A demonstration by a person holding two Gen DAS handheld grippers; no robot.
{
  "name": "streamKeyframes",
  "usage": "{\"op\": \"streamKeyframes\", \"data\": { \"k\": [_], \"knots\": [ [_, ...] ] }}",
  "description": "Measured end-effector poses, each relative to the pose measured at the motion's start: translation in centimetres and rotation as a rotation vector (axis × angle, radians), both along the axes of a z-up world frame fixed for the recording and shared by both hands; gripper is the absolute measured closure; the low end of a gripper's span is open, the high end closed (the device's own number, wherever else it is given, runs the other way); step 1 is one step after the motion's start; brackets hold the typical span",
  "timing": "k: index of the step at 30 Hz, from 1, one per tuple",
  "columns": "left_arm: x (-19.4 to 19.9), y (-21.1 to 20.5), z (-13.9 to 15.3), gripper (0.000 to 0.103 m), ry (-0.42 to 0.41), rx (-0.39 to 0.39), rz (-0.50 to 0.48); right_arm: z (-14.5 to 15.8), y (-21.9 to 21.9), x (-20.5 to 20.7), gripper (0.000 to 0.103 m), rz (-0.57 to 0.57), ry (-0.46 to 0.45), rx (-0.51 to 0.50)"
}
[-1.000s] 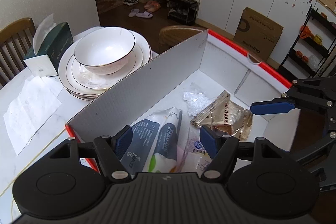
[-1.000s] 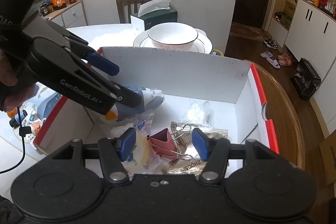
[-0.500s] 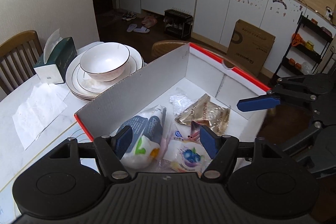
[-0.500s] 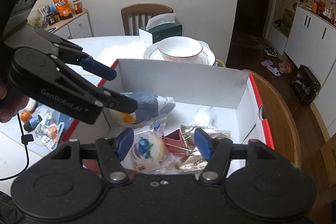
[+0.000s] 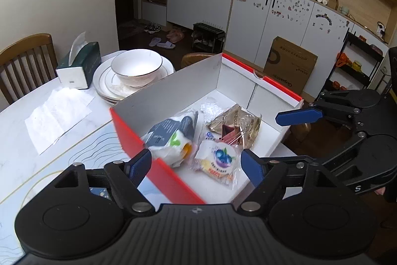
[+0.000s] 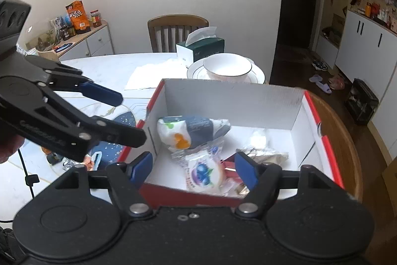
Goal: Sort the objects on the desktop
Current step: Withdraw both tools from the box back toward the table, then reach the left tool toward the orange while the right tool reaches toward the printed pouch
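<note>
- The left gripper point(image 5: 196, 162) and right gripper point(image 6: 192, 165) have both drawn back and up from the red-edged white cardboard box point(image 5: 171, 91); their jaws are opening and hold nothing.
- Inside the box lie a blue-and-white soft pack point(image 5: 171, 138), a clear round blueberry-print snack packet point(image 5: 218, 160), a pink metal binder clip point(image 5: 230, 133) and a gold foil sachet point(image 5: 238, 116); the drop-off looks finished.
- Beyond, on the white marble table point(image 5: 22, 150), a white bowl on stacked plates point(image 5: 136, 66) stands untouched.

box point(image 5: 173, 88): matt white cardboard | snack packets point(image 5: 218, 158): glossy plastic film | bowl point(image 5: 136, 66): glazed ceramic | table point(image 5: 29, 140): smooth marble look
</note>
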State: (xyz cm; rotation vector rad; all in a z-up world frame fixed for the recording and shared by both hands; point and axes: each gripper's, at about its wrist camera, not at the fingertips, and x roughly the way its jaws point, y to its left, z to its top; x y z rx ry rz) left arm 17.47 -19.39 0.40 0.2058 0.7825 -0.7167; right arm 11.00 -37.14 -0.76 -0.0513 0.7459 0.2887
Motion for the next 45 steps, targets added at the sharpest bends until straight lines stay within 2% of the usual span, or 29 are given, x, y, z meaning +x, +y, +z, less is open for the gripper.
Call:
{"op": "streamKeyframes", "data": {
  "k": [3,8,9,10,12,30,39,45],
  "knots": [
    [-0.5,1.4,0.1,0.018,-0.003,-0.004,0.005,0.0,1.1,-0.5,0.029,-0.015,0.004,-0.001],
    [-1.1,3.6,-0.3,0.013,-0.005,0.000,0.007,0.1,3.0,-1.1,0.029,-0.036,0.005,0.007],
    [-1.3,4.2,-0.4,0.011,-0.004,-0.002,0.009,0.1,3.4,-1.2,0.029,-0.039,0.005,0.008],
    [-1.3,4.7,-0.5,0.004,-0.003,-0.004,0.012,0.1,3.8,-1.2,0.029,-0.043,0.004,0.008],
    [-1.7,5.9,-0.7,0.000,-0.010,-0.012,0.017,0.1,4.6,-1.4,0.029,-0.052,0.001,0.009],
    [-3.6,16.1,-2.5,0.000,0.008,-0.061,0.114,-0.8,12.4,-2.2,0.029,-0.070,0.022,0.023],
    [-4.2,20.3,-4.0,0.000,-0.015,-0.031,0.166,-1.9,15.8,-1.7,0.029,-0.088,0.038,0.029],
    [-4.3,22.0,-5.5,0.000,0.010,-0.015,0.190,-2.7,17.4,-1.4,0.029,-0.081,0.058,0.010]
  ]
}}
